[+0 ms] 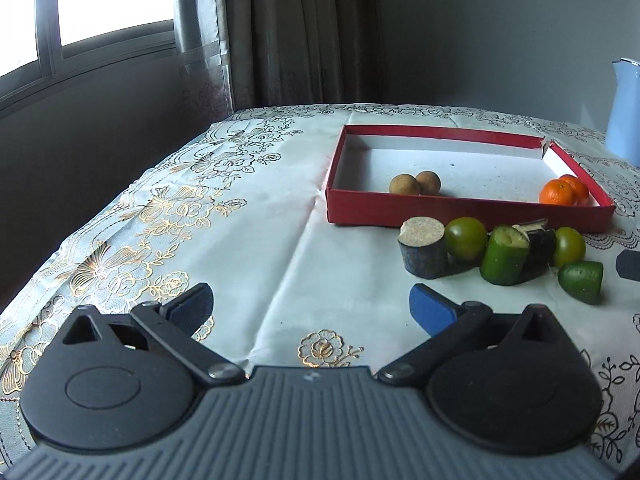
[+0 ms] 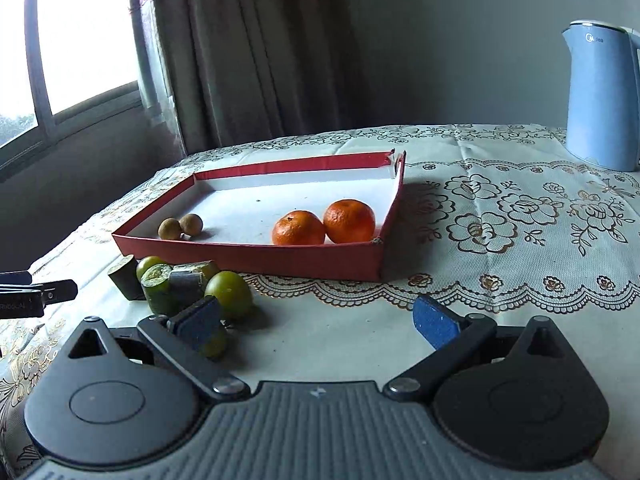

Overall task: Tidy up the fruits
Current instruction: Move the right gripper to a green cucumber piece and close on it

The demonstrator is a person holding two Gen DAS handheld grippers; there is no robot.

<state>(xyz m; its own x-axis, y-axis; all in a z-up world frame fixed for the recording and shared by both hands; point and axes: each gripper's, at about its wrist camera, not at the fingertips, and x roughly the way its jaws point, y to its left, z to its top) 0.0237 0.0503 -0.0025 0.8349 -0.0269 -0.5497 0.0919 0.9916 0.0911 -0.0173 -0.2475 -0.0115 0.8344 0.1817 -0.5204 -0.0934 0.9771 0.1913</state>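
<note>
Above the cloth-covered surface (image 1: 260,240), the left hand-held gripper (image 1: 312,308) hovers with its blue-padded jaws spread wide and nothing between them. The right hand-held gripper (image 2: 316,320) is likewise spread wide and empty, its left pad lying in front of a cut green piece without pressing on it.

Just ahead of both lies the unsorted heap: two round green fruits (image 1: 466,238), two cut green cylinders (image 1: 504,254) and dark-skinned cut chunks with pale faces (image 1: 426,250), crowded together and touching, just beside the near wall of the shallow red cardboard tray with white lining (image 1: 440,210).

Inside the tray, two small brown round fruits (image 1: 414,182) sit touching near its left part, and two orange mandarins (image 2: 324,222) sit touching at its right corner. As judged, two kinds are sorted; the green and dark pieces remain outside.

Beyond the tray stands a pale blue electric kettle (image 2: 600,100), bearing a logo that seems to read "Midea", partly legible. Faint lettering on the left hand-held gripper's side, seen from the right wrist, is unreadable.
</note>
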